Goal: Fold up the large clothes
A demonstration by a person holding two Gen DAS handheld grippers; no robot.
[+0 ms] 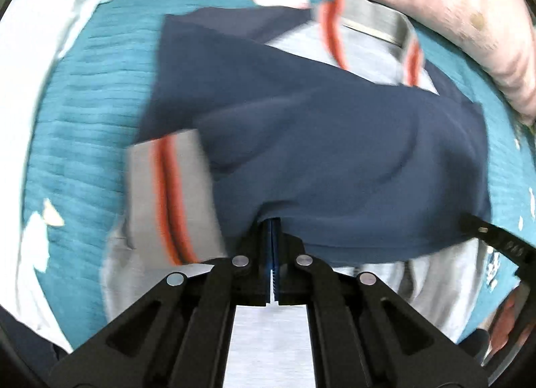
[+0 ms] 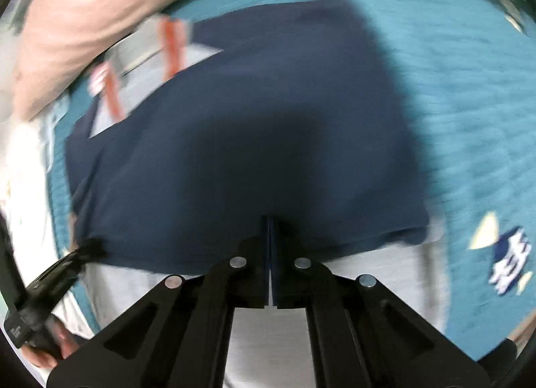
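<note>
both tools, the left gripper (image 1: 274,237) and right gripper (image 2: 269,237), are clamped on the navy garment's (image 1: 318,140) near hem, apparently to carry it over the teal bedspread (image 1: 83,127) for a fold.

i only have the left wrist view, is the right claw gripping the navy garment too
Observer: Yes, the right claw is shut on the navy garment's near hem.
Operator: whats on the bed past its right edge
Observer: A white and dark blue printed patch on the teal bedspread.
Operator: anything under the hem there
Observer: Light grey fabric shows below the hem beside the right claw.
</note>
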